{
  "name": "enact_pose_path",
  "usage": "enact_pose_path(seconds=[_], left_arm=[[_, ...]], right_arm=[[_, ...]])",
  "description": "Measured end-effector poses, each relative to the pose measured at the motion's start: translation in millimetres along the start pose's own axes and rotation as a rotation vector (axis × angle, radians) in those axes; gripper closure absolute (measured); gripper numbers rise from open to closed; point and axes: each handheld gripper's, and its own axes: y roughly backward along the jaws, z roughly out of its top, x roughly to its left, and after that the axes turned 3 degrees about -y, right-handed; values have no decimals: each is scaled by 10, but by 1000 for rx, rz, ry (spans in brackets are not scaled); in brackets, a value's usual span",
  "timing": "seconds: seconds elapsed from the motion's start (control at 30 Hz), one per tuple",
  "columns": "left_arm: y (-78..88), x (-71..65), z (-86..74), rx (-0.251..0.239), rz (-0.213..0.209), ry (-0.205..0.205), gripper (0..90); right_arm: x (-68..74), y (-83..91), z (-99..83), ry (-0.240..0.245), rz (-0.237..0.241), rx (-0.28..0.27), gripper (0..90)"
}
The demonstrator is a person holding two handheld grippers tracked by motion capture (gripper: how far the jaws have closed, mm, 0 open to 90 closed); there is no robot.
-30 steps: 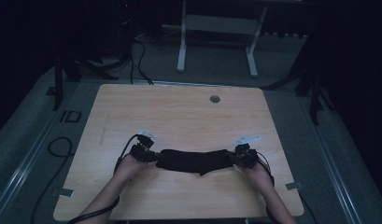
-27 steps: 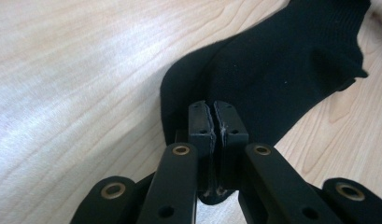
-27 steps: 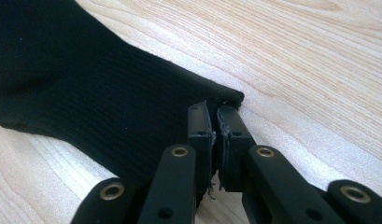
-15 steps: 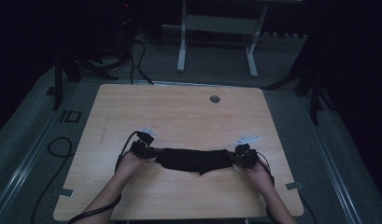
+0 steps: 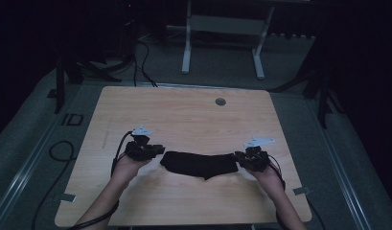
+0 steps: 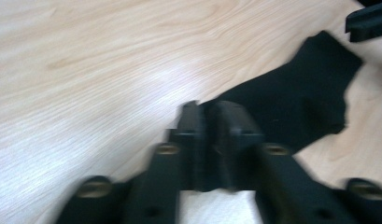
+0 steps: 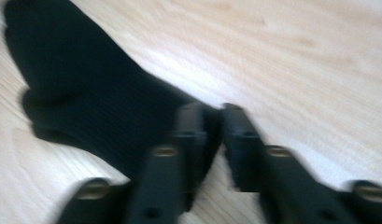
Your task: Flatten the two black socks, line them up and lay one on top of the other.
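high view, table: a light wood table (image 5: 184, 120) with rounded corners and wavy grain, and a small round grey cap (image 5: 220, 101) near its far edge.
high view, cloth: a black cloth (image 5: 199, 164) lies flat on the near half of the table, stretched sideways between the two grippers.
high view, left gripper: the left gripper (image 5: 157, 152) is just off the cloth's left end, with a small gap of wood between them.
high view, right gripper: the right gripper (image 5: 237, 156) is at the cloth's right end, right against its edge.
high view, room: the room is dark. there is a grey floor (image 5: 35, 143) around the table, black cables (image 5: 59, 148) on it at the left, and a white frame (image 5: 222, 43) standing behind the table.
left gripper view, jaws: the jaws have just been opening a little. they are almost together, with a thin slit between them and nothing in it.
left gripper view, cloth: the cloth (image 6: 300, 93) lies on the wood past the jaw tips and to the right. the picture is blurry.
right gripper view, jaws: these jaws have just been opening a little too. there is a narrow gap between the tips.
right gripper view, cloth: the cloth (image 7: 86, 93) spreads to the left, and its edge reaches the tips. i cannot tell if the tips pinch it.
right gripper view, table: pale wood with soft light shining on it.
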Motion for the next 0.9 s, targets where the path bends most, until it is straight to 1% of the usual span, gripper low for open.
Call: enact_pose_path(seconds=[0.03, 0.07, 0.13, 0.17, 0.2, 0.23, 0.27, 0.3, 0.33, 0.43, 0.47, 0.5, 0.6, 0.63, 0.67, 0.7, 0.73, 0.9], left_arm=[[-29, -46, -11, 10, -7, -15, 869], [-58, -72, -21, 19, -11, -24, 895], [-156, -124, -61, 49, -34, -42, 897], [-209, -143, -86, 63, -43, -45, 897], [-209, -143, -86, 63, -43, -45, 897], [-307, -171, -138, 85, -63, -41, 897], [-347, -187, -162, 99, -62, -48, 897], [-383, -198, -185, 112, -61, -54, 897], [-418, -199, -210, 127, -74, -52, 898], [-464, -196, -268, 157, -66, -52, 897], [-469, -190, -291, 161, -63, -50, 897], [-458, -177, -307, 155, -65, -44, 898], [-428, -137, -323, 150, -47, -38, 899], [-428, -119, -326, 148, -58, -27, 899], [-427, -108, -327, 144, -59, -18, 899], [-428, -110, -327, 145, -57, -21, 899], [-428, -118, -323, 148, -52, -29, 899], [-437, -139, -308, 156, -42, -36, 899]], right_arm=[[28, 29, 13, 3, 4, -14, 857], [67, 46, 25, 11, 18, -19, 894], [125, 37, 28, 20, 37, -7, 897], [157, 21, 19, 30, 42, 6, 897], [157, 21, 19, 30, 42, 6, 897], [185, 0, 6, 37, 43, 20, 898], [225, -40, -34, 46, 47, 40, 897], [236, -63, -57, 50, 46, 50, 897], [239, -87, -79, 52, 47, 62, 897], [230, -173, -154, 55, 35, 102, 897], [218, -195, -175, 57, 36, 107, 897], [205, -195, -185, 42, 44, 99, 897], [161, -201, -181, 37, 46, 95, 896], [142, -207, -175, 34, 46, 95, 896], [121, -216, -166, 30, 49, 94, 896], [108, -223, -156, 23, 48, 94, 896], [98, -232, -146, 22, 47, 95, 896], [92, -255, -121, 23, 41, 96, 895]])
